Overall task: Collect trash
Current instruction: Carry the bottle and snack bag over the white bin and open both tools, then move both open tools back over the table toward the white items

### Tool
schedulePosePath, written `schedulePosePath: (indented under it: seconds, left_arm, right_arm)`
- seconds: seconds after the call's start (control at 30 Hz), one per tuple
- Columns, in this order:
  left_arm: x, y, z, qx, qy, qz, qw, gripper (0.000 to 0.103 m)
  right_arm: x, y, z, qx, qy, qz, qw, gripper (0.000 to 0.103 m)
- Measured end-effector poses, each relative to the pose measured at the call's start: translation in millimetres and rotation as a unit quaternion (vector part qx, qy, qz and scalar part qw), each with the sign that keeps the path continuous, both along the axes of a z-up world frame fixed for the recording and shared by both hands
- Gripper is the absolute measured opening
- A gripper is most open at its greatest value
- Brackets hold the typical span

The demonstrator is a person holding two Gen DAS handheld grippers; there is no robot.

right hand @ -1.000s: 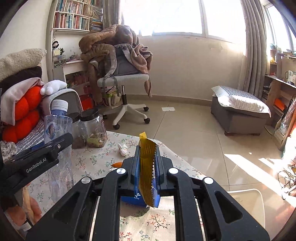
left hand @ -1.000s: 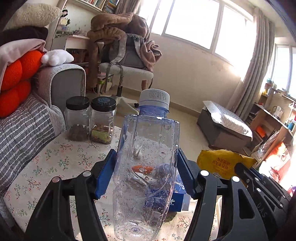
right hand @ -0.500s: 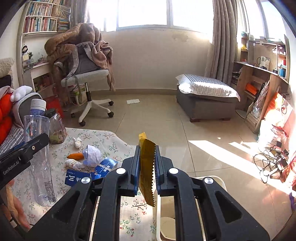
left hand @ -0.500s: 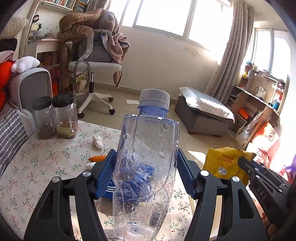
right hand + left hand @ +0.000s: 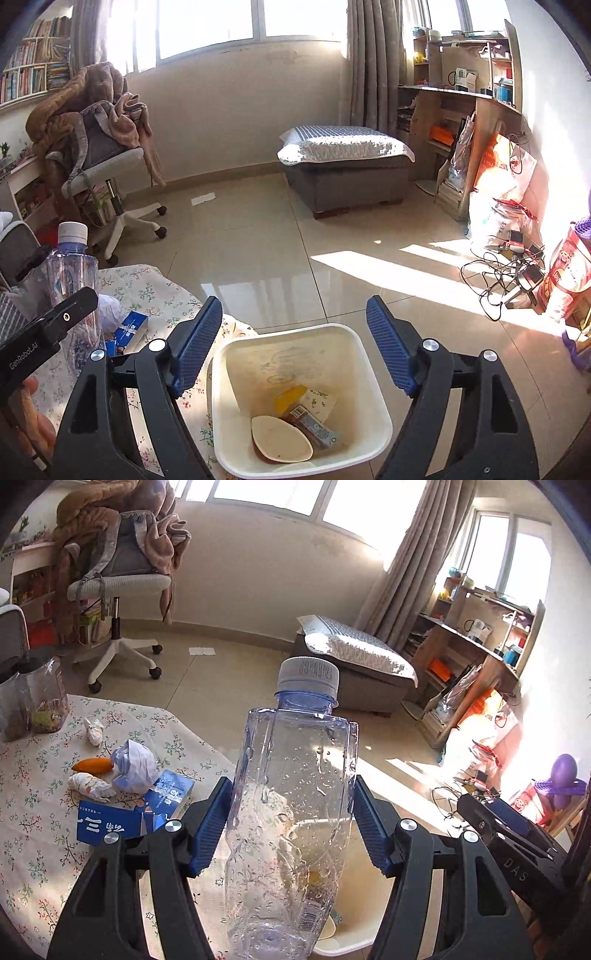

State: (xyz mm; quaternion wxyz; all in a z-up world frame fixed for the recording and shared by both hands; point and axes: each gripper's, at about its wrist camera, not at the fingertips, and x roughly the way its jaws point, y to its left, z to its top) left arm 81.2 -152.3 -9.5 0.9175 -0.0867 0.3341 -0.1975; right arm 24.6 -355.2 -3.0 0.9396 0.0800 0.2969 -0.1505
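Now the left gripper (image 5: 291,827) is clamped on the empty plastic bottle (image 5: 291,812), its blue pads (image 5: 210,830) pressing the clear body at about mid-height, cap up at twelve o'clock. The bottle looks light and thin-walled, with droplets inside; I would judge it springy and a little slippery, so the flat sides where the pads sit now are the sensible hold, rather than the narrow neck. The right gripper (image 5: 295,347) has nothing between its fingers and its jaws are opening, directly above the cream bin (image 5: 369,369), which stands on the floor just beside the table (image 5: 44,823) edge. Inside the bin lie a yellow wrapper (image 5: 290,397), a pale oval piece and a small packet; what the oval piece is I cannot quite tell. On the floral cloth at nine o'clock of the bottle remain a blue box (image 5: 133,812), a crumpled paper ball (image 5: 135,766), an orange scrap (image 5: 92,765) and twisted tissues. Compared with half a second ago, the yellow wrapper has left the right jaws and lies in the bin, and both views have swung from the table toward the bin.
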Motion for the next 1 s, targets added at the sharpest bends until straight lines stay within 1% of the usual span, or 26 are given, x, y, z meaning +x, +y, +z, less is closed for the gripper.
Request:
schedulePosePath:
  seconds: [0.13,0.23,0.47,0.53,0.57,0.67,0.8,0.9,1.0]
  left_arm:
    - [1,-30,-8,-0.004,0.02,-0.02,0.9996,0.064]
    - [0,-48,-12,-0.007,0.033,-0.033,0.9989,0.064]
    - [2,-77,-21,-0.015,0.063,-0.056,0.9963,0.065]
    - [3,-80,-24,-0.015,0.074,-0.056,0.9956,0.067]
    - [4,-80,-24,-0.015,0.077,-0.053,0.9955,0.074]
    - [3,-74,-22,-0.005,0.072,-0.041,0.9966,0.081]
    - [4,-61,-17,0.021,0.055,-0.014,0.9982,0.084]
    - [2,-45,-10,0.04,0.035,0.013,0.9985,0.09]
    - [1,-27,-4,0.052,0.023,0.036,0.9977,0.092]
  right_arm:
    - [-8,-20,4,-0.02,-0.01,-0.043,0.999,0.086]
    - [-12,-33,4,-0.022,-0.009,-0.063,0.998,0.089]
    - [-16,-51,0,-0.014,0.002,-0.086,0.996,0.09]
    - [-17,-53,0,-0.012,0.003,-0.09,0.996,0.09]
    - [-17,-53,0,-0.011,0.003,-0.092,0.996,0.091]
    - [-17,-53,2,-0.012,-0.001,-0.096,0.995,0.094]
    - [-13,-40,2,-0.019,-0.004,-0.087,0.996,0.095]
    - [-9,-24,2,-0.036,-0.008,-0.079,0.996,0.096]
    - [-4,-5,1,-0.049,-0.009,-0.063,0.997,0.096]
